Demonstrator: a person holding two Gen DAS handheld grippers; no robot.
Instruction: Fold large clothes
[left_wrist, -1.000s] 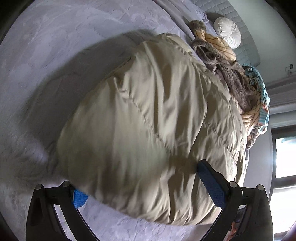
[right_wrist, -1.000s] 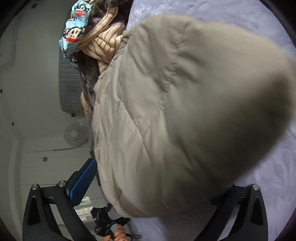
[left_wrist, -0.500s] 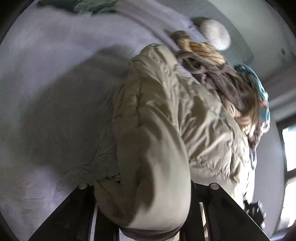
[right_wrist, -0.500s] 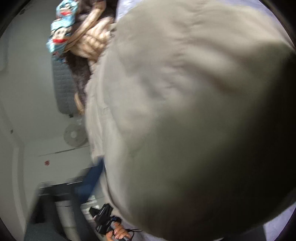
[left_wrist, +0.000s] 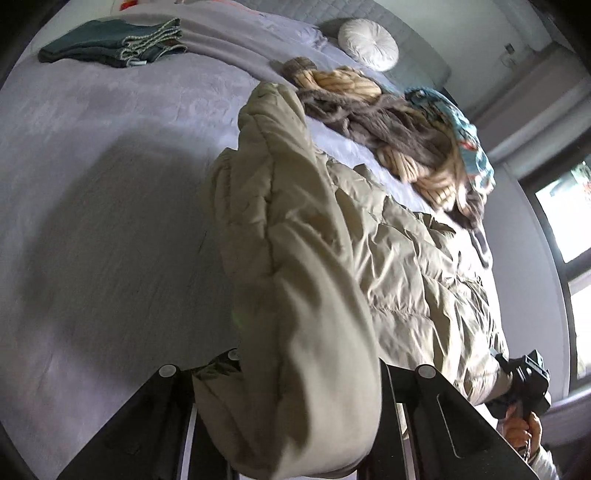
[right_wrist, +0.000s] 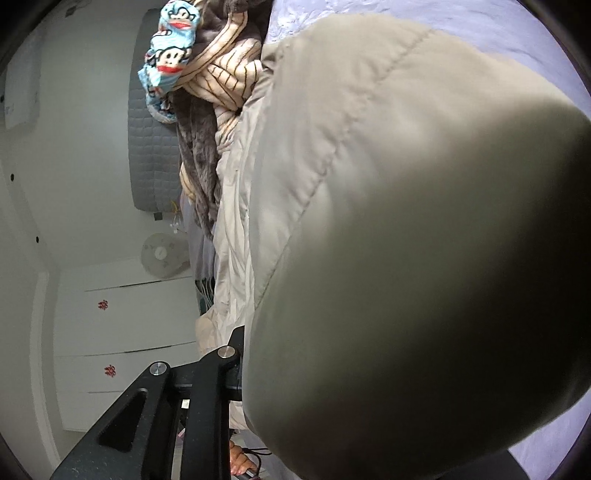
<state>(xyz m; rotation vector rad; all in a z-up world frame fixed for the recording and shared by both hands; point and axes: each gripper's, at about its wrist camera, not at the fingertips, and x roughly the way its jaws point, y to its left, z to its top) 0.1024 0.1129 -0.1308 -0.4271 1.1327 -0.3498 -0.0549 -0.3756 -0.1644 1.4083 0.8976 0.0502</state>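
Note:
A large beige puffer jacket (left_wrist: 369, 240) lies on the lilac bed (left_wrist: 92, 184). My left gripper (left_wrist: 291, 398) is shut on a thick fold of the jacket and holds it raised; the fabric hides the fingertips. In the right wrist view the jacket (right_wrist: 406, 221) fills most of the frame. My right gripper (right_wrist: 332, 387) is shut on the jacket's bulk, with only the left finger arm showing. The right gripper also shows in the left wrist view (left_wrist: 528, 380), at the jacket's far edge.
A pile of clothes (left_wrist: 406, 125) lies past the jacket: striped cream, brown fleece, blue cartoon print (right_wrist: 170, 55). Folded dark teal clothes (left_wrist: 110, 44) lie at the far left of the bed. A round white cushion (left_wrist: 369, 44) sits by the headboard. A fan (right_wrist: 162, 254) stands beside the bed.
Both grippers have closed on the jacket's near edge. The edge has been lifted and bunched into a thick fold, and the left view now looks further up the bed.

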